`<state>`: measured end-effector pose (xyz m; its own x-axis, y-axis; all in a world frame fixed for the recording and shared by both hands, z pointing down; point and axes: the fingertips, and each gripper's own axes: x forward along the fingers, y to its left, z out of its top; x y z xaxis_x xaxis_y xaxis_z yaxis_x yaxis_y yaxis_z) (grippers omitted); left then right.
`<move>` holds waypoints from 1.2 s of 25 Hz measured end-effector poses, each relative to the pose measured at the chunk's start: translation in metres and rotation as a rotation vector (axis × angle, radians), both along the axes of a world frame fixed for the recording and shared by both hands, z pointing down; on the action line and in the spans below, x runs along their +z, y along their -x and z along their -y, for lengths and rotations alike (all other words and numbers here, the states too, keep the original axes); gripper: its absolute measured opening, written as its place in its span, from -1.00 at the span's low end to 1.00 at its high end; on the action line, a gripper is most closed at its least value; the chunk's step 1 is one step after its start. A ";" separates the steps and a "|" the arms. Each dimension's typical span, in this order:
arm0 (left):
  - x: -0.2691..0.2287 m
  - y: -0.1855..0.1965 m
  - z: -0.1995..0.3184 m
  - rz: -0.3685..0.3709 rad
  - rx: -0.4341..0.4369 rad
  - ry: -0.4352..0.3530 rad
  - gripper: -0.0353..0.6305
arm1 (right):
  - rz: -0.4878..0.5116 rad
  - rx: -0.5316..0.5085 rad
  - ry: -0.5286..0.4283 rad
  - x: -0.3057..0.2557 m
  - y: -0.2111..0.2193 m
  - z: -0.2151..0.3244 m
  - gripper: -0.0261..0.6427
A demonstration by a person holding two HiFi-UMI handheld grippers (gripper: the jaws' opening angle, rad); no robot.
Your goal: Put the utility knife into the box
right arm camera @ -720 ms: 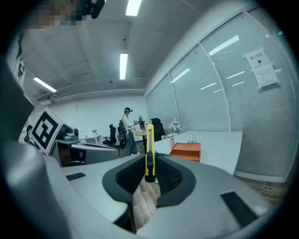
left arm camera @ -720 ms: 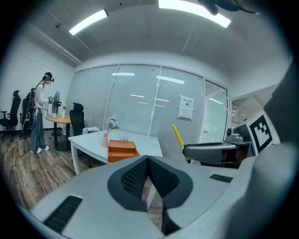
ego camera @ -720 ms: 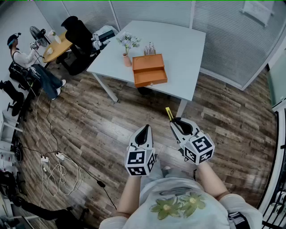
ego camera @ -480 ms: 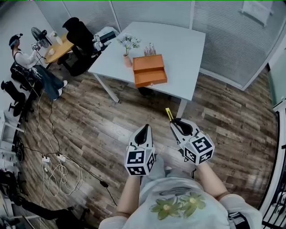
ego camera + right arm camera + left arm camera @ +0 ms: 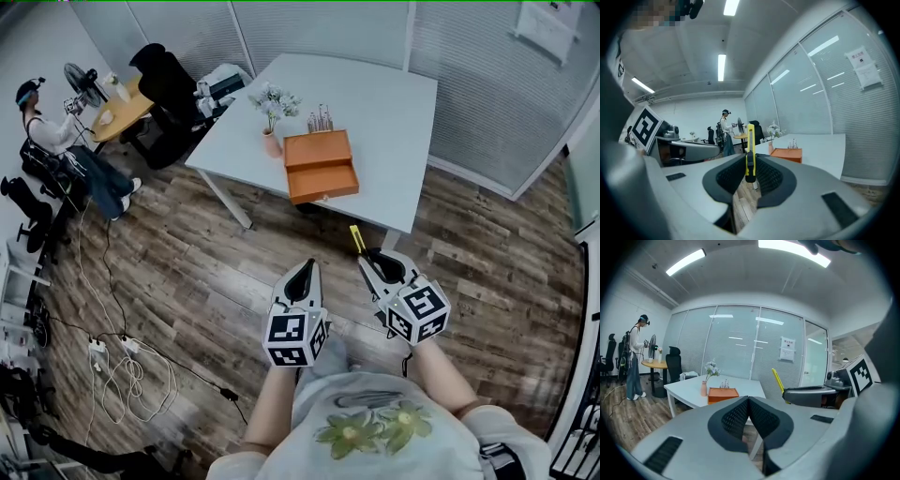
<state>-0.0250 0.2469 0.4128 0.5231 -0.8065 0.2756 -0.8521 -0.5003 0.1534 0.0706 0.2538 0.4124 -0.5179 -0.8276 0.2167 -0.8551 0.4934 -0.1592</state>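
The yellow utility knife (image 5: 356,239) is standing upright between the jaws of the right hand-held gripper (image 5: 366,255), just right of the head view's centre, its tip pointing toward the desk (image 5: 384,94). In the right gripper view the jaws are clamping on the knife's (image 5: 750,152) dark lower end, with the yellow body rising above the right hand-held gripper (image 5: 749,163).

The left hand-held gripper (image 5: 302,270) is hovering beside it, below centre. Its jaws are pressing together with nothing between them, as the left gripper view shows (image 5: 748,401).

The orange box (image 5: 321,167) is sitting on the white desk in the upper centre of the head view, well apart from both grippers. A pink vase of flowers (image 5: 273,141) is standing just left of the box. Both grippers are hanging over the wooden floor (image 5: 187,262). A person (image 5: 56,141) is standing at a round table in the upper left.
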 end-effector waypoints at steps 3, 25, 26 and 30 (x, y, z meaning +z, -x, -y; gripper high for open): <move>-0.009 0.011 0.036 -0.005 -0.001 -0.014 -0.89 | -0.004 0.006 -0.005 -0.005 0.007 0.033 -0.72; 0.008 0.047 0.184 -0.023 0.066 0.022 -0.89 | -0.042 0.117 0.005 0.001 0.024 0.178 -0.72; 0.010 0.048 0.188 -0.024 0.065 0.025 -0.89 | -0.042 0.120 0.006 0.002 0.023 0.183 -0.72; 0.017 0.049 0.206 -0.022 0.062 0.035 -0.89 | -0.042 0.132 0.009 0.006 0.019 0.202 -0.72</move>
<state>-0.0744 0.0412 0.4295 0.5779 -0.7626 0.2906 -0.8160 -0.5459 0.1903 0.0514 0.0514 0.4188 -0.3945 -0.8859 0.2441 -0.9187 0.3745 -0.1255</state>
